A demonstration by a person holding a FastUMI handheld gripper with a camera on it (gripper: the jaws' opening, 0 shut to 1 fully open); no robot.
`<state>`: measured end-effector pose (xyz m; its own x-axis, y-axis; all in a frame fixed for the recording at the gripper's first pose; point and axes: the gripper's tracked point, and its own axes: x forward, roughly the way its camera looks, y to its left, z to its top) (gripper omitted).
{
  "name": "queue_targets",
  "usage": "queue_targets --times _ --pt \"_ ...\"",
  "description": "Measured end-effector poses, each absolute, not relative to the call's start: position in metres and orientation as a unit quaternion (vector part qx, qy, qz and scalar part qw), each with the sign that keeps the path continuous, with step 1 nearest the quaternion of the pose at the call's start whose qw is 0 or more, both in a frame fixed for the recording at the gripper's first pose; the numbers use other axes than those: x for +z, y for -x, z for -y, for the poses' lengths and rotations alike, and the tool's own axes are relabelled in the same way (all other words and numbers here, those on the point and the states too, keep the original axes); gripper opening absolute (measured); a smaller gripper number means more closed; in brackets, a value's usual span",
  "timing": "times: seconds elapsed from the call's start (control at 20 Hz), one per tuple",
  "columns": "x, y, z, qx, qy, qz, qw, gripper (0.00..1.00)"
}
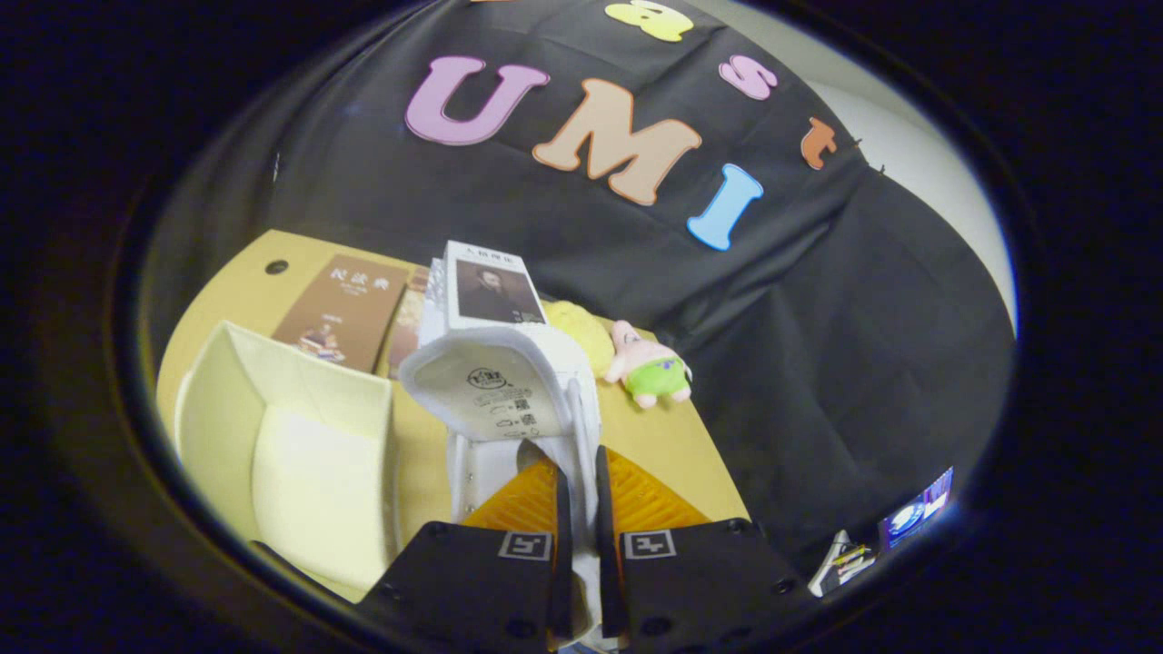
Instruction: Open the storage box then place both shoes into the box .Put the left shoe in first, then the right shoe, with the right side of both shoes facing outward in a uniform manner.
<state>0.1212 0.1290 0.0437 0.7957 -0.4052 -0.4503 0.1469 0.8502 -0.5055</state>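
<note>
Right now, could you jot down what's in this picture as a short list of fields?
gripper: shut on the white shoe
shoe: lifted above the table, its inside label facing the camera
box: open, beside the shoe
table: wooden
books: lying beyond the box; another book behind the shoe
plush toy: pink and green, beyond the fingers, by the black cloth

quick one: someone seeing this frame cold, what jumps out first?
The white shoe held up between the fingers of the gripper, both pressing on its side, tongue label facing the camera. Next, the open storage box on the wooden table just beside the shoe, its inside bare as far as it shows. Then the small pink plush toy beyond the shoe, near the books at the black cloth wall.
</note>
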Motion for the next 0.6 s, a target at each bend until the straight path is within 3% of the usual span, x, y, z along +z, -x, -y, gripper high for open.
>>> queue_targets --times 0.35,0.6 --pt "0.030 -0.113 -0.249 -0.069 0.154 -0.291 0.942 0.15" --pt "-0.010 -0.090 -0.277 -0.085 0.136 -0.338 0.927 0.15"
